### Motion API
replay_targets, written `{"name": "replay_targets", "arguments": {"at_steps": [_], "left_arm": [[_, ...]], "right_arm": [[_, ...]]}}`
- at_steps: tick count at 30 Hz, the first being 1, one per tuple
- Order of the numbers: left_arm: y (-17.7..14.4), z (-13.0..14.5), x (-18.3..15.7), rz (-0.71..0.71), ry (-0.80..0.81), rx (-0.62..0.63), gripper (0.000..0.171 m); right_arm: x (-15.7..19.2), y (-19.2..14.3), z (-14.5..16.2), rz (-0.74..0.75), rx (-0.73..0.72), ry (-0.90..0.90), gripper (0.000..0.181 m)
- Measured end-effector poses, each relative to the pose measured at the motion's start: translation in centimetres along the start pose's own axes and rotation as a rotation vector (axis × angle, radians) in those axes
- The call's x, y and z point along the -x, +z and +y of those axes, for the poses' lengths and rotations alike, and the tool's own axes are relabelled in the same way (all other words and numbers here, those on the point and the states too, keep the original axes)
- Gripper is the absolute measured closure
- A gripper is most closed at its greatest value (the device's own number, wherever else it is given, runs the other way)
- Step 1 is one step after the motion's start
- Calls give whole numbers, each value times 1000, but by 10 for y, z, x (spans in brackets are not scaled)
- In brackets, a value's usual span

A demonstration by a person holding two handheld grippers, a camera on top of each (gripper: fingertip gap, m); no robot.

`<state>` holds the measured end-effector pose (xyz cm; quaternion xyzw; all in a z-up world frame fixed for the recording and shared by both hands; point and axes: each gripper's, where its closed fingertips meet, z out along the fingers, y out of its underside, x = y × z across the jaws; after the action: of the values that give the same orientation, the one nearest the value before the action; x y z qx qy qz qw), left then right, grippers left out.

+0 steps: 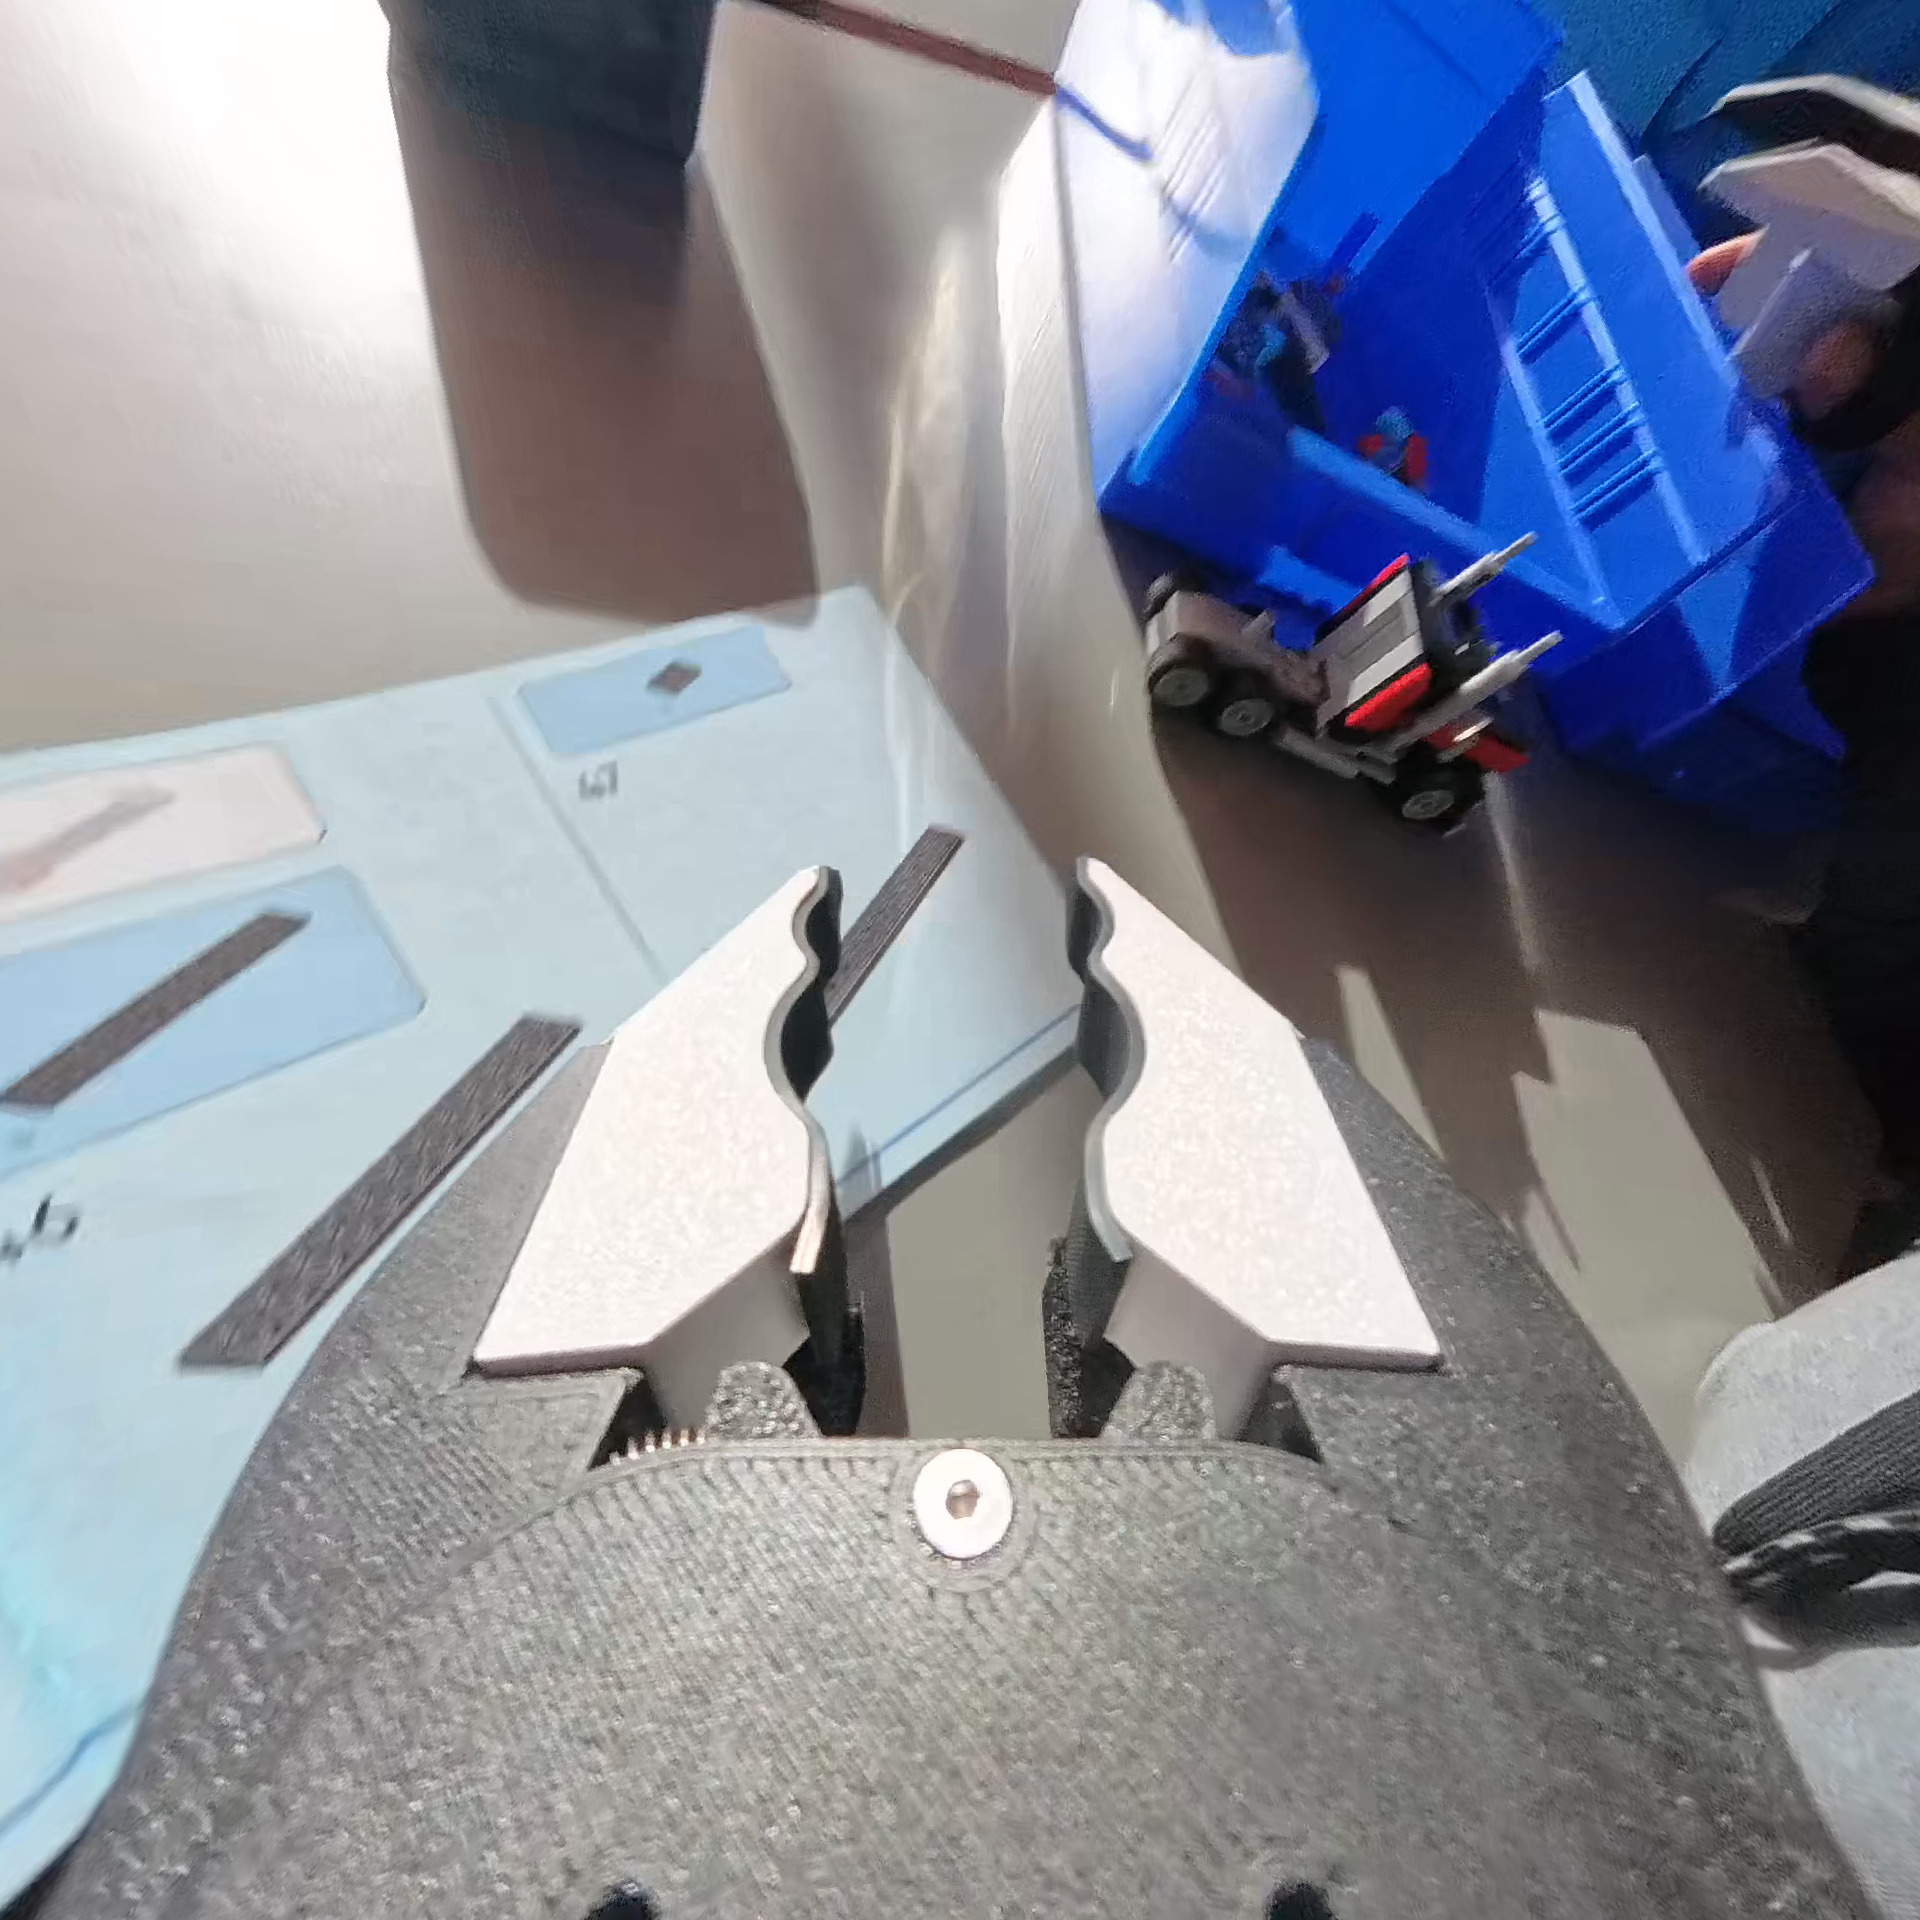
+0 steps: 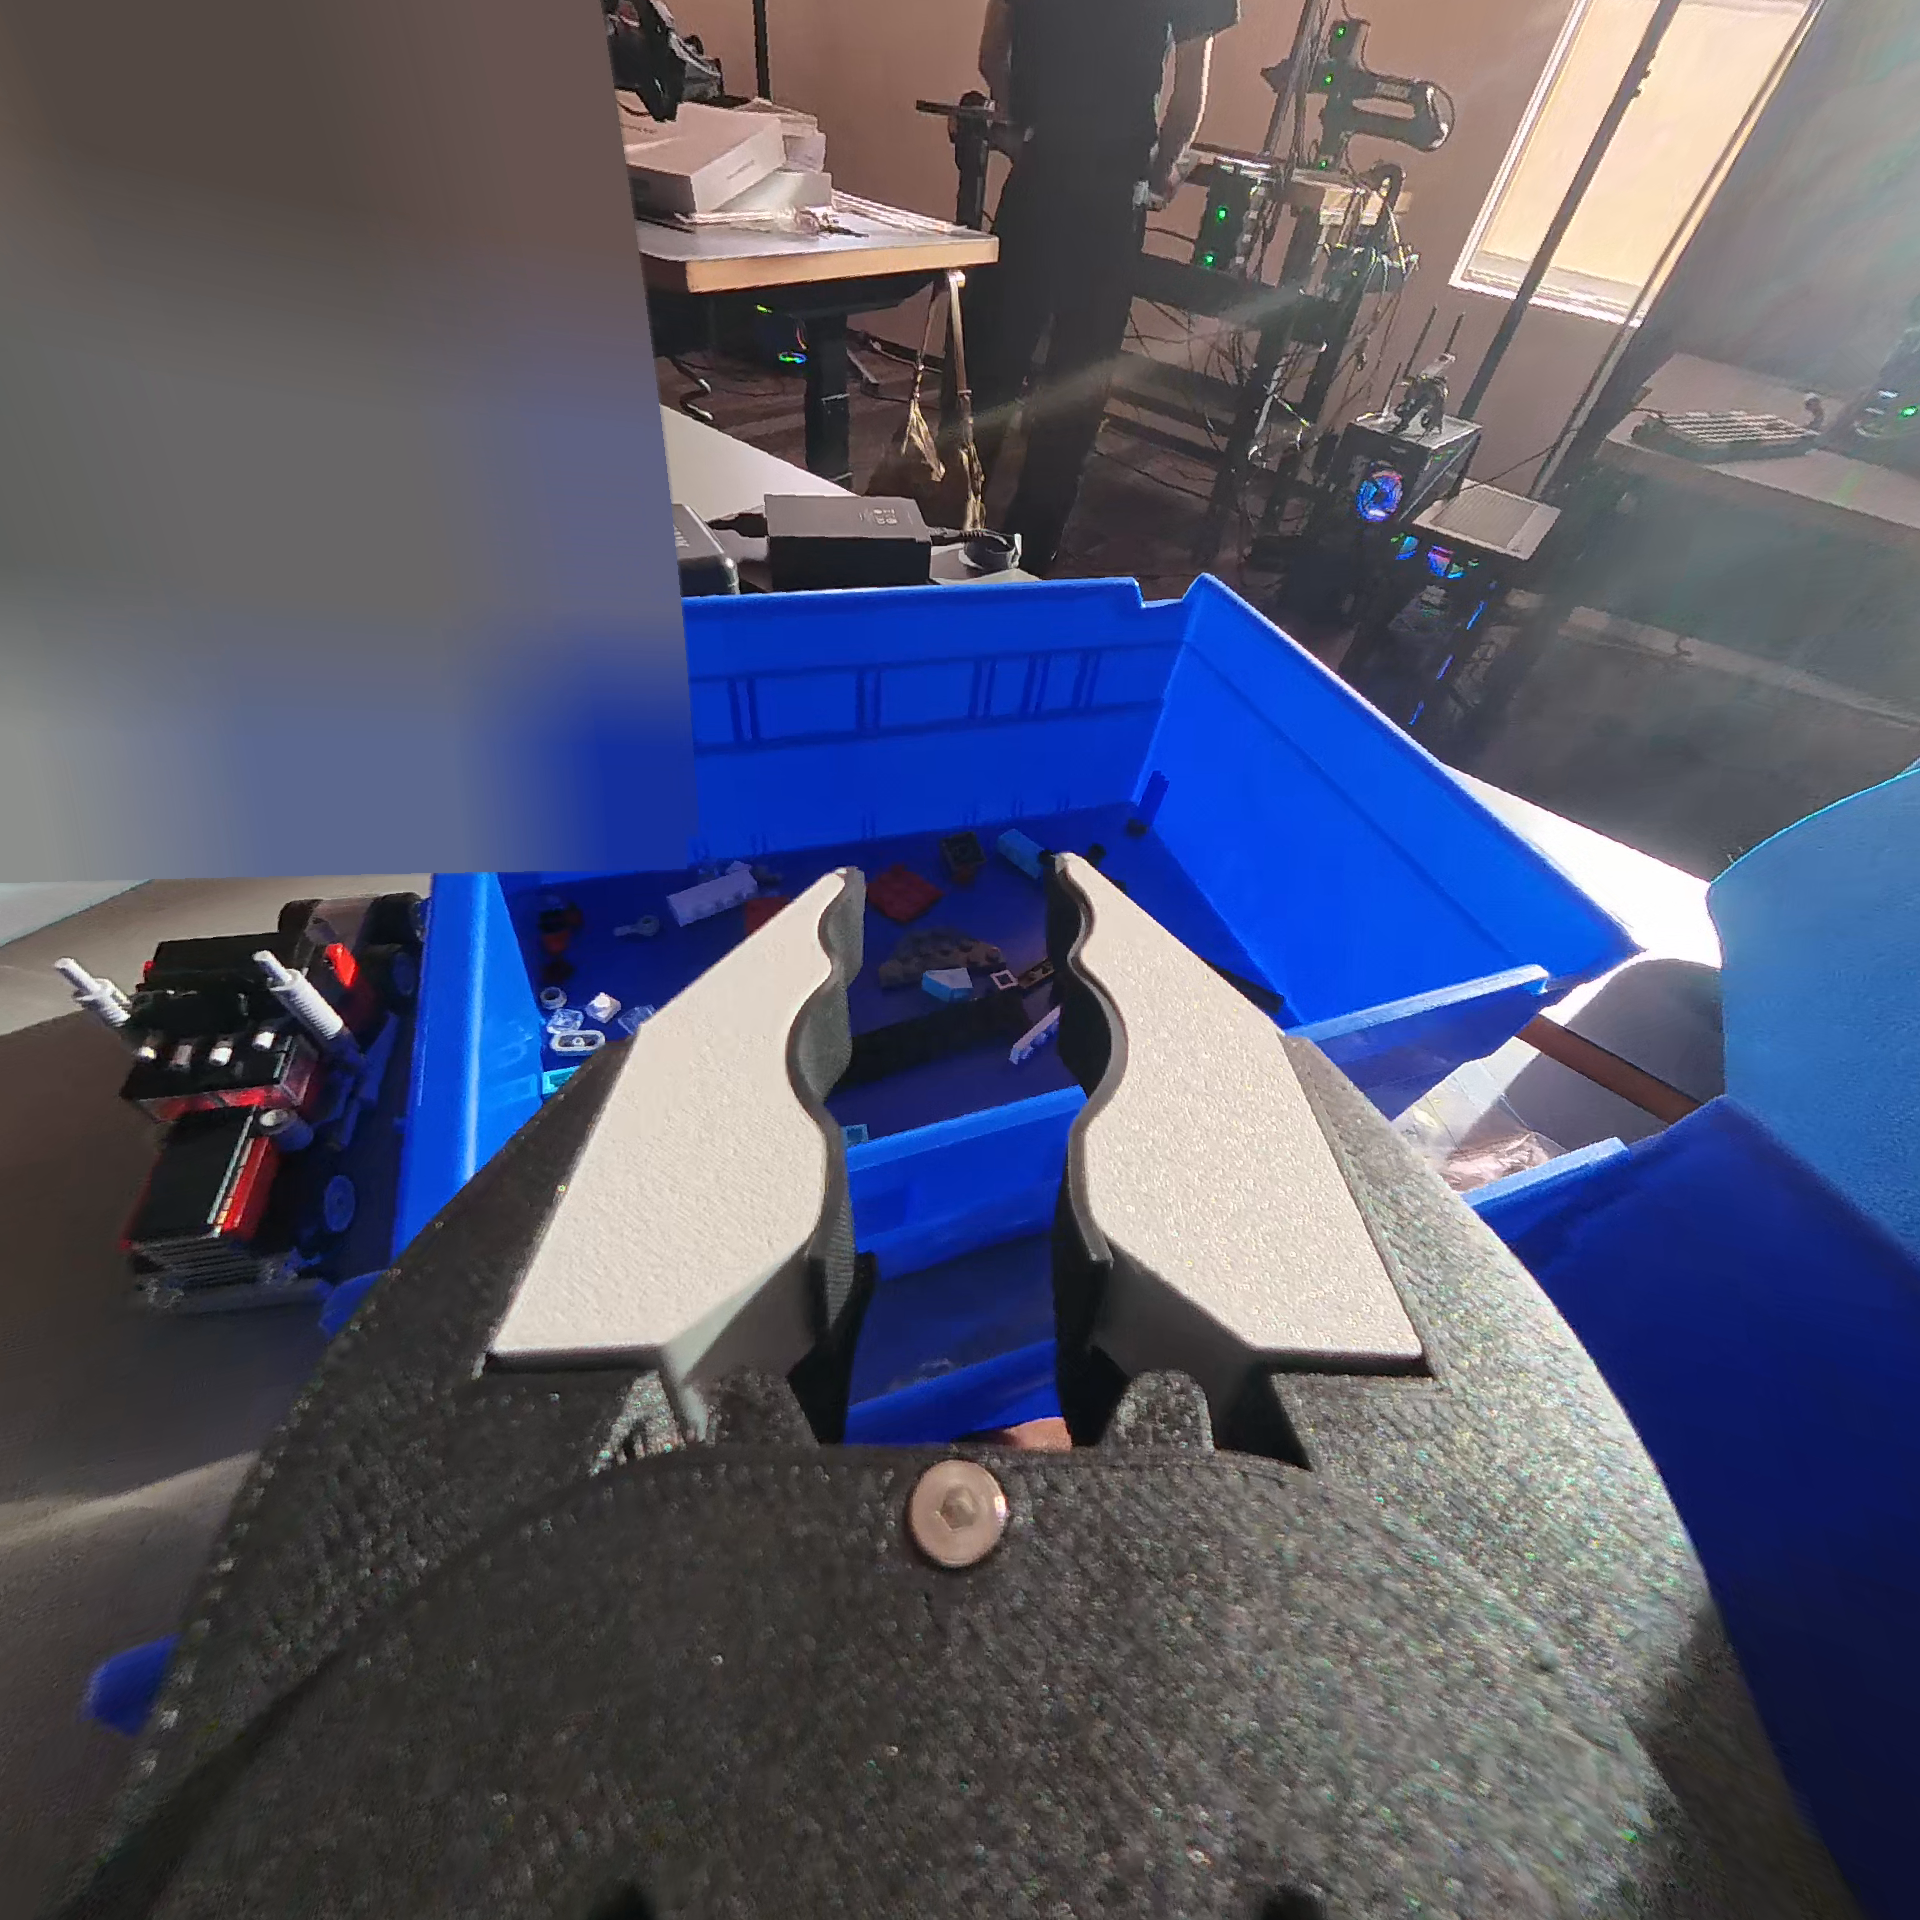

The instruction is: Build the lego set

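My left gripper point(image 1: 956, 883) is open and empty, held over the edge of a light blue instruction booklet point(image 1: 436, 935) lying open on the table. A partly built black, red and grey lego truck point(image 1: 1351, 686) stands beside a blue bin point(image 1: 1621, 520). In the right wrist view the truck point(image 2: 239, 1101) sits left of the blue bin point(image 2: 1351, 831), which holds several loose lego pieces point(image 2: 935, 956). My right gripper point(image 2: 956, 883) is open and empty above the bin's near side. It also shows in the left wrist view point(image 1: 1808, 239), at the bin's far side.
A grey table point(image 1: 208, 364) carries everything. A second blue bin point(image 2: 1787, 1351) stands at the right. A person point(image 2: 1091, 208) stands by desks and equipment in the background. A dark charger brick point(image 2: 847, 540) lies beyond the bin. The gap from one gripper's tips to the other's is roughly 35 cm.
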<state>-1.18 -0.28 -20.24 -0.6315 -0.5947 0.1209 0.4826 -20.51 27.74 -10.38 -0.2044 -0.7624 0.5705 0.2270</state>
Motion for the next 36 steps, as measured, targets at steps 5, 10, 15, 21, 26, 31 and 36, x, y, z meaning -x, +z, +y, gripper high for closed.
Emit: {"name": "replay_targets", "arguments": {"at_steps": [5,10,15,21,26,31,36], "left_arm": [[38,-63,-70,250,140,18,117],[92,-82,-126,428,309,177,113],[127,-75,-153,437,550,320,115],[152,-59,-148,414,679,501,116],[152,-62,-147,420,679,519,116],[150,-57,-144,427,786,564,116],[153,-47,-142,438,880,646,115]], "right_arm": [[0,-1,-1,-7,-9,26,140],[-1,-1,-2,-8,-12,29,139],[-2,-2,-3,-17,-18,50,138],[3,-5,-3,-49,0,63,138],[20,-21,-10,-87,79,74,137],[86,-57,-29,-185,48,65,138],[159,-61,6,-268,142,147,139]]}}
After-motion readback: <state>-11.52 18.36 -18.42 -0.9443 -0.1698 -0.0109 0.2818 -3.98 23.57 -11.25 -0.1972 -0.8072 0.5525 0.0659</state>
